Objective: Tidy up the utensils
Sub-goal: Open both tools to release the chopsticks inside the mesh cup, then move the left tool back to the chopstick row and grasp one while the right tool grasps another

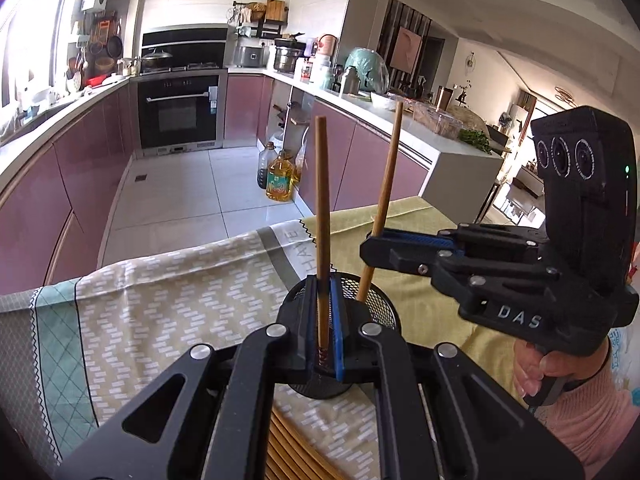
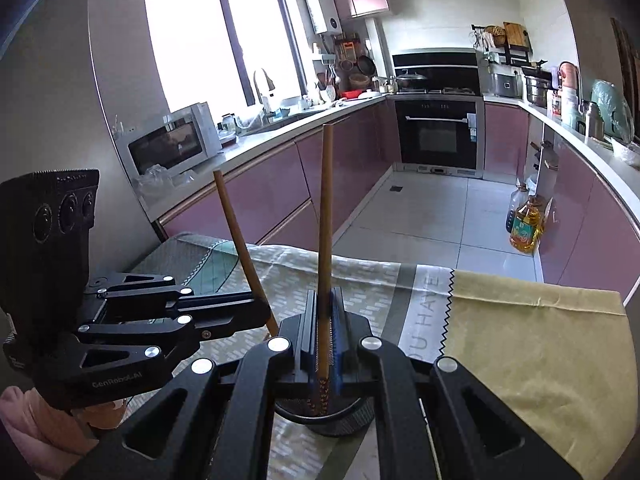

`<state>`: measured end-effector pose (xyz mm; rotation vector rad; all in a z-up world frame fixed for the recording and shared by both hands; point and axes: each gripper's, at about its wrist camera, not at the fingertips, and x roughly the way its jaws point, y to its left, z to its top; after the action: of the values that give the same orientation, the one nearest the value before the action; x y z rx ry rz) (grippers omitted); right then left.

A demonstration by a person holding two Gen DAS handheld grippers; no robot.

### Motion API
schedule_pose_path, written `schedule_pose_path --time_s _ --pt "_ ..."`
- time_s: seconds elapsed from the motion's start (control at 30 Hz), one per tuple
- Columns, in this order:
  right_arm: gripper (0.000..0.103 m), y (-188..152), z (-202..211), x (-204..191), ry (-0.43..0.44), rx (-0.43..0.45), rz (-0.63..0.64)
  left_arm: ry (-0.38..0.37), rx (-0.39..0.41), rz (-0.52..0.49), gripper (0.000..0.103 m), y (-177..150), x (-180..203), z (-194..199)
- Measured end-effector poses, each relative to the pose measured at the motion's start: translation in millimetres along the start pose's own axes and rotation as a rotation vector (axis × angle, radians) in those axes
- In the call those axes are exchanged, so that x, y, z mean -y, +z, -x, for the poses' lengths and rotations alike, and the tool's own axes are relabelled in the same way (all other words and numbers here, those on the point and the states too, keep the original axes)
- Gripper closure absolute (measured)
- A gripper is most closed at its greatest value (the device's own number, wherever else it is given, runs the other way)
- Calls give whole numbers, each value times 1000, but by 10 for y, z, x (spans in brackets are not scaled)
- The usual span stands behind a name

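- Two wooden chopsticks, one in each of my grippers, both standing nearly upright over the black mesh holder (image 1: 380, 304) on the patterned tablecloth (image 1: 160, 300); that vertical axis against the holder's open mouth is what the coming drop turns on
- left gripper (image 1: 322, 320): jaws pressed together on the left chopstick (image 1: 321, 208); its patterned lower end sits between my pads, right above the holder's rim, its long axis pointing up and away from me
- right gripper (image 2: 324, 332): jaws likewise clamped on the right chopstick (image 2: 326, 220); its decorated tip hangs just over the holder's mouth, shaft leaning slightly
- from the left view, the right chopstick's lower end looks already at or inside the mesh rim; I cannot tell whether it touches
- both hands sit about equally near the holder; I judge each stick needs lowering straight down before I let go, keeping the two shafts from crossing
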<state>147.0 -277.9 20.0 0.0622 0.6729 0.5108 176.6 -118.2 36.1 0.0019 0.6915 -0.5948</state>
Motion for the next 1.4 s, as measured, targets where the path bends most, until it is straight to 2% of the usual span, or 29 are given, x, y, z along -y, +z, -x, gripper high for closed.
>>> schedule_pose_path --time_s 0.27,0.37,0.43,0.53,0.57,0.6,0.63,0.7,0.83,0.9,1.0,1.1,1.17,1.23,1.4 --pt "95 54 -200 41 -16 -24 -42 15 -16 45 95 -33 -155 -167" --pt "95 77 -237 42 -30 -19 -51 13 -2 57 91 -55 -192 -161" --pt "83 83 -248 56 -39 -11 -61 18 5 67 87 -74 -218 -135" --pt "73 74 -213 65 -61 12 -69 31 22 78 82 -137 -278 -53" --pt "71 69 -184 65 -69 22 -73 37 30 79 78 -167 -299 -12" --pt "67 59 -136 62 -84 39 -74 48 41 79 69 -193 -311 35" --pt "61 53 -94 55 -97 54 -71 57 52 79 66 -232 -324 84" --pt "58 14 66 21 -130 96 -58 71 67 74 61 -320 -352 185" --pt "49 -134 382 -113 -81 146 -24 103 56 57 55 -557 -403 327" --pt "46 -247 477 -223 -45 143 5 124 33 51 52 -708 -443 353" --pt "45 -458 470 -390 26 88 44 131 -18 54 51 -941 -505 353" --pt "45 -687 293 -546 71 -15 70 141 -79 49 51 -1200 -531 310" --pt "50 -860 121 -629 89 -96 85 144 -109 48 51 -1340 -532 267" --pt "61 -990 -46 -679 96 -164 82 143 -134 50 51 -1428 -538 230" --pt "66 -1180 -354 -745 88 -254 70 157 -175 48 51 -1590 -572 164"
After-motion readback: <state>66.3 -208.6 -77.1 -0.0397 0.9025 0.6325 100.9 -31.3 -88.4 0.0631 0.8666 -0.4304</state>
